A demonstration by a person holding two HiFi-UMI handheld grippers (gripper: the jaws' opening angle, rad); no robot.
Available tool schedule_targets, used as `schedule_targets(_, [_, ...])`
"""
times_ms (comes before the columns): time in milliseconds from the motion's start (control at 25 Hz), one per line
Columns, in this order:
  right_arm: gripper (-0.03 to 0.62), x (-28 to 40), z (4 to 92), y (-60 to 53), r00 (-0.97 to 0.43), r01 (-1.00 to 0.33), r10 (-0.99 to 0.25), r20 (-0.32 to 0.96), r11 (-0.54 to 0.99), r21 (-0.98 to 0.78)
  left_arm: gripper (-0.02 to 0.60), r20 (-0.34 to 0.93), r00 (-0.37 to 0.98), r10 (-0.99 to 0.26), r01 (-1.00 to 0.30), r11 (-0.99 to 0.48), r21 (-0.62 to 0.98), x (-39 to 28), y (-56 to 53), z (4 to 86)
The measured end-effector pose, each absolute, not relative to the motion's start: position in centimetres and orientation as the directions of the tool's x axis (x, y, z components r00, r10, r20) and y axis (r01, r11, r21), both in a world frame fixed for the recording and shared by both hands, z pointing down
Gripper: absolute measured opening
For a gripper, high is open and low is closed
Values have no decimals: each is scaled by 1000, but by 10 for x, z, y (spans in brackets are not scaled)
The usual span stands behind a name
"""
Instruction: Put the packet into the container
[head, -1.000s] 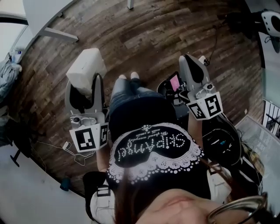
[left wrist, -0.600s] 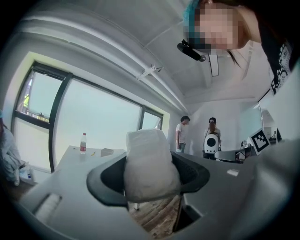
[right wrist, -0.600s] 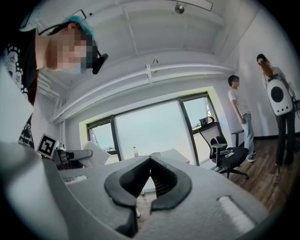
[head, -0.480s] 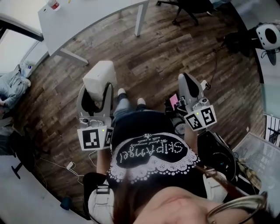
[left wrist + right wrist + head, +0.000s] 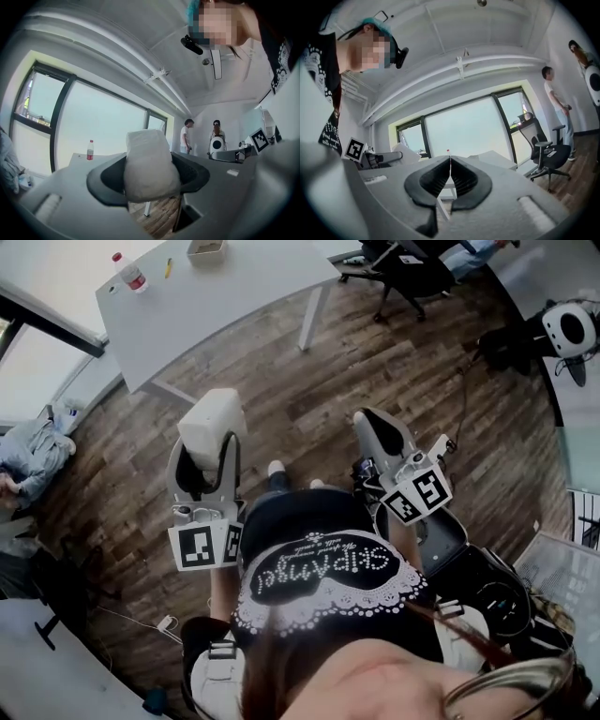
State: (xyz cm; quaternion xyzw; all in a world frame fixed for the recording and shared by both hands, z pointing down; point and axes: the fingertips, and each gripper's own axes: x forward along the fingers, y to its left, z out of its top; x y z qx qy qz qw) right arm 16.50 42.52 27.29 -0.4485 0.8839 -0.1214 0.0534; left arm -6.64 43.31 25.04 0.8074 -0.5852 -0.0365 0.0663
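Note:
A white, puffy packet [image 5: 212, 420] is clamped between the wide jaws of my left gripper [image 5: 208, 442], held over the wooden floor. In the left gripper view the packet [image 5: 149, 161] fills the gap of the left gripper [image 5: 150, 171], both dark pads pressing its sides. My right gripper [image 5: 368, 420] is shut with nothing in it; in its own view the right gripper [image 5: 450, 164] has its jaw tips meeting. A small beige container [image 5: 206, 249] sits on the white table [image 5: 244, 296] ahead, well beyond both grippers.
A water bottle [image 5: 131, 276] with a red cap and a yellow pen stand on the table. A black office chair [image 5: 403, 263] is at the table's right end. Two people [image 5: 187, 136] stand far off. Bags and cables lie on the floor at left.
Both grippers have travelled forward over the floor toward the white table, which now shows more fully with the container on it. The packet has stayed in the left jaws; the right stays shut.

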Motion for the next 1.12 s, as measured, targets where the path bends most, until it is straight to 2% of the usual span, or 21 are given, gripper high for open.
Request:
schedule_targets(480, [-3,143,270,414,-541,-818,-839,54,511,-265,284,46,332,-942,-933,-321,164,-103,425,259])
schedule_targets(880, [-3,142,265,410,-501,-858,-858,114,475,-196,282,59,302,-952,-938,-285,198,-126,423,267])
schedule_targets(1120, [-3,141,272,386,-495,-868,-857,144,477,-142,282,63,289,-955,-947,-276,165,-122,406,270])
